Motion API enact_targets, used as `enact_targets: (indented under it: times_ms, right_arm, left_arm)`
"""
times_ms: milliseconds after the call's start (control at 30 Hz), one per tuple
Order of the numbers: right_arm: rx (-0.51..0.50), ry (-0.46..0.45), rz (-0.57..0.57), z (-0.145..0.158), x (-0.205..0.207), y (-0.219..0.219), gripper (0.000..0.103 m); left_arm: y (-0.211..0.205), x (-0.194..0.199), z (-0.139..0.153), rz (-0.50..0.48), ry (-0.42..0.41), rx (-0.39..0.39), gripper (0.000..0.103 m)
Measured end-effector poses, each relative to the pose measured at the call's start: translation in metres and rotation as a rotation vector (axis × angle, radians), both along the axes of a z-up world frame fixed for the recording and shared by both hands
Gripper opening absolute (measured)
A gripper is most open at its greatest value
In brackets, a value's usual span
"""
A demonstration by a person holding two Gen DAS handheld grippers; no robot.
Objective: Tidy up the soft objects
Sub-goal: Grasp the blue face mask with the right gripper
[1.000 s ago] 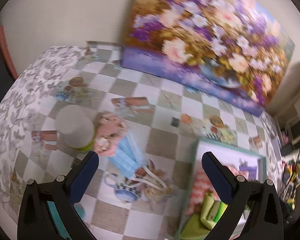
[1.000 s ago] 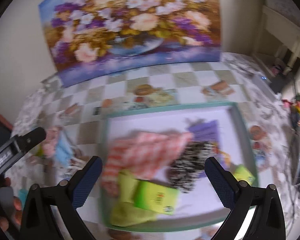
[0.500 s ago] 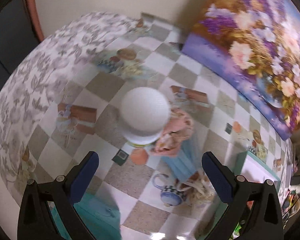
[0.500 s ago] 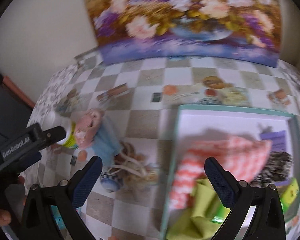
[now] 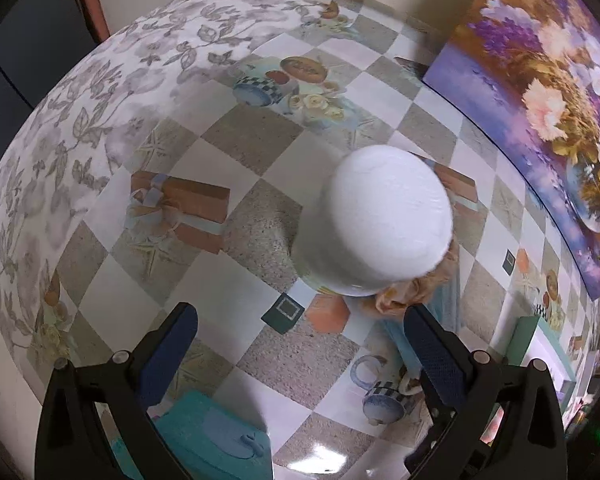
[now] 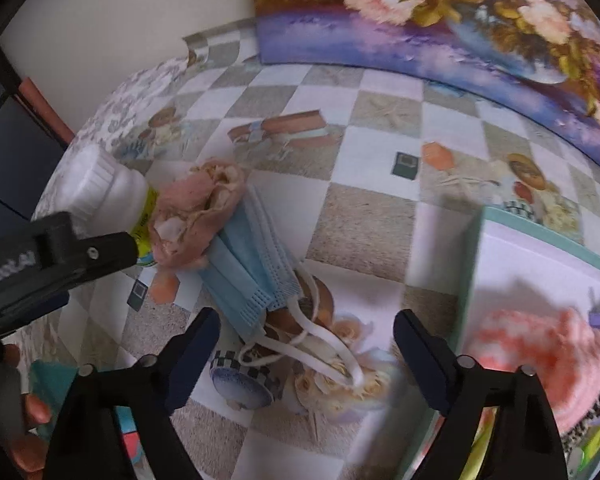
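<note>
A stack of blue face masks (image 6: pixel 252 276) lies on the checked tablecloth, its white ear loops (image 6: pixel 320 344) trailing toward me. A crumpled pink soft item (image 6: pixel 196 220) rests on the masks' far end, against a white bottle (image 6: pixel 100 188). My right gripper (image 6: pixel 308 348) hovers over the loops, open, with its jaws closing and the pads off the loops. My left gripper (image 5: pixel 300 344) is open and empty just in front of the white bottle (image 5: pixel 388 220). The pink item (image 5: pixel 404 296) and masks (image 5: pixel 408 344) peek out by its right finger. The left gripper (image 6: pixel 60 256) also shows beside the bottle.
A teal-rimmed white box (image 6: pixel 472 280) at the right holds a pink-and-white cloth (image 6: pixel 540 356) and other soft things. A flower painting (image 6: pixel 460 20) leans on the back wall. A teal object (image 5: pixel 212 436) sits under the left gripper. A hand (image 6: pixel 24 408) is at lower left.
Both grippers moved left and down, away from the box toward the bottle and masks. The right gripper's fingers now stand a little closer together.
</note>
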State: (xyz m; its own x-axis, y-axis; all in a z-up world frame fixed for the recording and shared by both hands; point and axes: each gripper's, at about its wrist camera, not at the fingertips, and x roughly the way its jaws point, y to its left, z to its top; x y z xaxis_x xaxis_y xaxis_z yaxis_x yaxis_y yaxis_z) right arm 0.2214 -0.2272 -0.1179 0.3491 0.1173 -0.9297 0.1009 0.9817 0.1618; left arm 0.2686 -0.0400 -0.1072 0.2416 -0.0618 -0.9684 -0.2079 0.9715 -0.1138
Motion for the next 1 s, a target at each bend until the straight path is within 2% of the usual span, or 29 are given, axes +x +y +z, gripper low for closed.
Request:
enact_targets:
  times_ms: [367, 433, 467, 533, 733, 833, 1000]
  right_arm:
    - [-0.023, -0.026, 0.074, -0.012, 0.018, 0.022, 0.081]
    - [-0.018, -0.023, 0.079, -0.014, 0.019, 0.024, 0.069]
    - [-0.024, -0.031, 0.083, -0.013, 0.019, 0.025, 0.066]
    - [-0.007, -0.038, 0.1, -0.012, 0.018, 0.026, 0.045]
    - [0.023, -0.039, 0.111, -0.01, 0.014, 0.027, 0.022]
    - [0.038, -0.031, 0.111, -0.009, 0.01, 0.024, 0.017]
    - [0.037, 0.002, 0.09, -0.006, 0.0, 0.016, 0.015]
  left_arm:
    - [0.006, 0.001, -0.008, 0.022, 0.028, 0.004, 0.103]
    - [0.006, 0.002, -0.008, 0.023, 0.028, 0.006, 0.103]
    - [0.007, 0.002, -0.009, 0.023, 0.029, 0.007, 0.103]
    - [0.006, 0.002, -0.009, 0.02, 0.03, 0.008, 0.103]
    - [0.001, 0.001, -0.007, -0.007, 0.03, 0.007, 0.103]
    - [-0.002, 0.003, -0.007, -0.014, 0.03, -0.009, 0.103]
    - [-0.005, 0.002, -0.007, -0.025, 0.025, -0.039, 0.103]
